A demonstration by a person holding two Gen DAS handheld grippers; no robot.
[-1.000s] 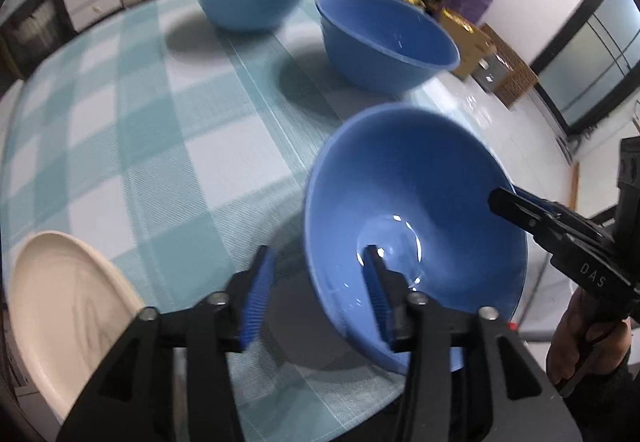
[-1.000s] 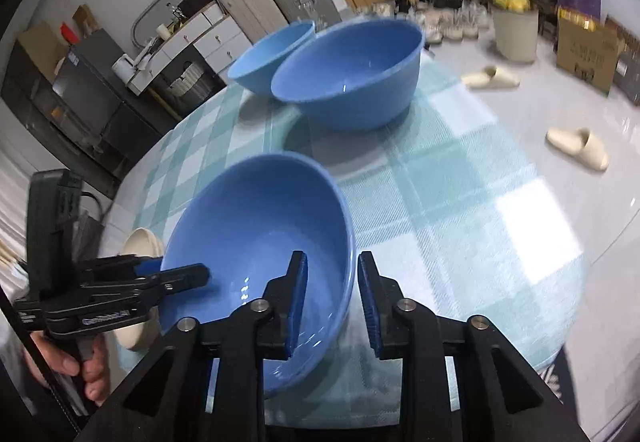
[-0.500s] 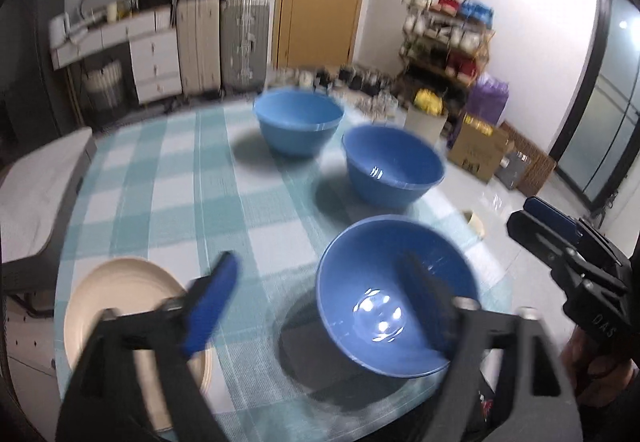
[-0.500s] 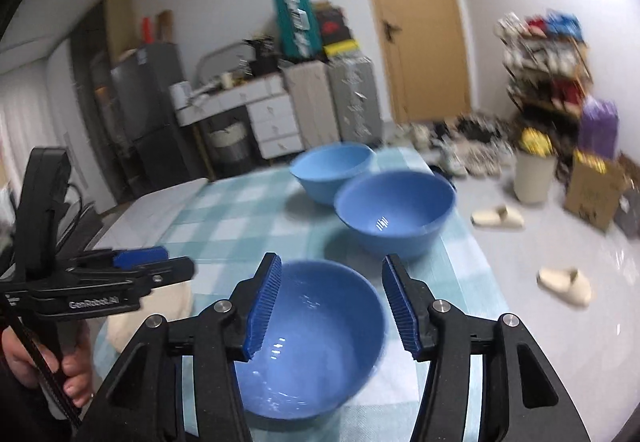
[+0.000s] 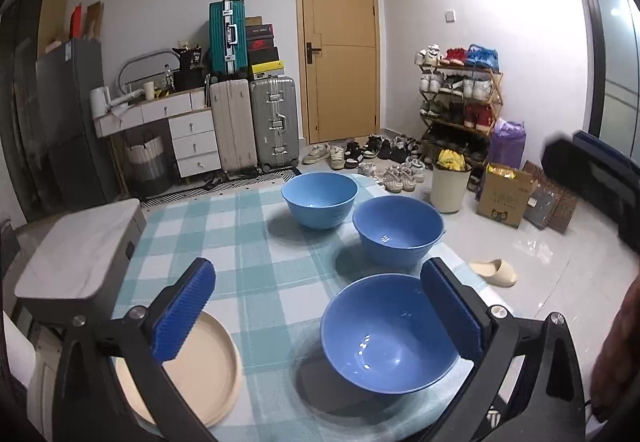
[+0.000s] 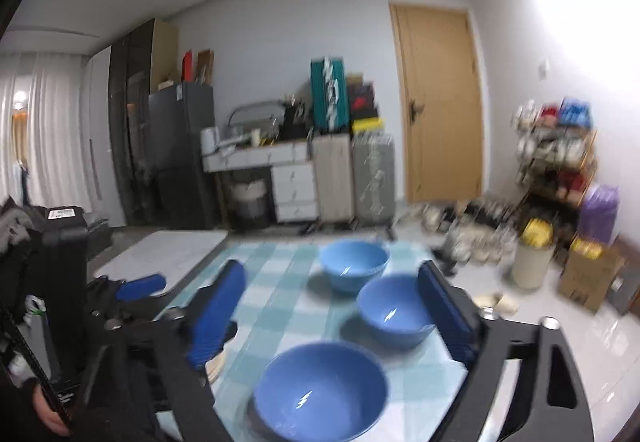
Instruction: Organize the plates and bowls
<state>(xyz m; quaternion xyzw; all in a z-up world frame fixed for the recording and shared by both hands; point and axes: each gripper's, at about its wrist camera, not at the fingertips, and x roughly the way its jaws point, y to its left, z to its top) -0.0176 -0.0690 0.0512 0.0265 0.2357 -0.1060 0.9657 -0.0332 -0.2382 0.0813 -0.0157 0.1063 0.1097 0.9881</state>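
- Left wrist view: the left gripper (image 5: 320, 316) is spread wide and holds nothing, raised above the table (image 5: 256, 242).
- The near bowl (image 5: 390, 332) sits close to the table's front edge; the middle bowl (image 5: 398, 230) is near the right edge, and the far bowl (image 5: 319, 199) is by the far edge.
- A cream plate (image 5: 196, 366) lies at the front left corner; checked cloth lies bare between plate and bowls.
- No writing is legible.
- Right wrist view (blurred): the right gripper (image 6: 332, 318) is spread wide, gripping nothing, above the same three bowls.
- Any labels are too blurred to read.
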